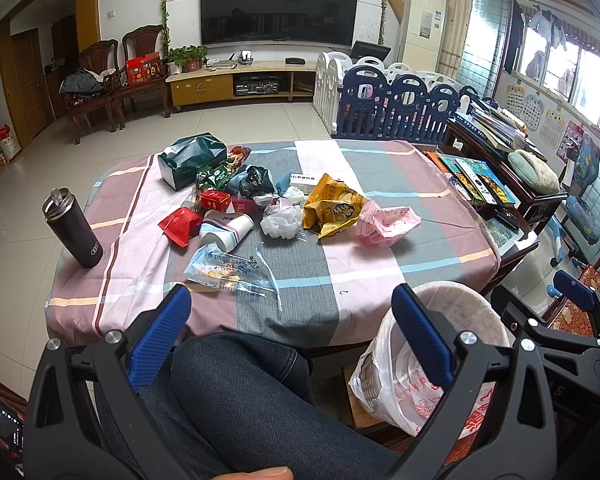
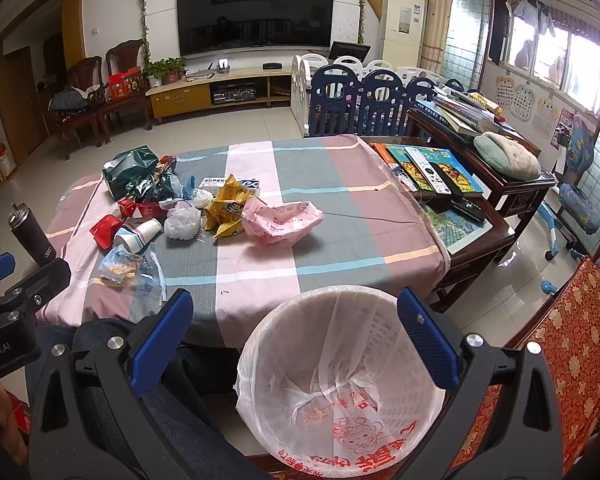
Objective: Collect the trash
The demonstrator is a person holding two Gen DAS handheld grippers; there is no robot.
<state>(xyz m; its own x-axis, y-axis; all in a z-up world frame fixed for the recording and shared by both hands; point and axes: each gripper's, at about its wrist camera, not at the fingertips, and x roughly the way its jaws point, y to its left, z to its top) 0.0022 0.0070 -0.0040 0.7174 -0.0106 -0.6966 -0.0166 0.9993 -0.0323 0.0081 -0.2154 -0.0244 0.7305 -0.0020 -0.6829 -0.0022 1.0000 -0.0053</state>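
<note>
Trash lies heaped on the left half of the checked tablecloth (image 1: 380,280): a clear plastic wrapper (image 1: 228,270) nearest me, a tipped paper cup (image 1: 228,230), a red packet (image 1: 180,224), a crumpled white bag (image 1: 280,220), a yellow chip bag (image 1: 334,206), a pink bag (image 1: 384,220) and a dark green bag (image 1: 192,158). A white bin (image 2: 284,312) lined with a plastic bag stands below the table's near edge. My left gripper (image 1: 290,296) is open before the table edge, short of the wrapper. My right gripper (image 2: 296,296) is open above the bin, holding nothing.
A black thermos (image 1: 74,232) stands upright at the table's left edge. Books and remotes (image 2: 428,168) cover a side table on the right. A red-cushioned chair (image 2: 560,344) stands beside the bin. A person's denim-clad leg (image 1: 240,400) lies under my left gripper.
</note>
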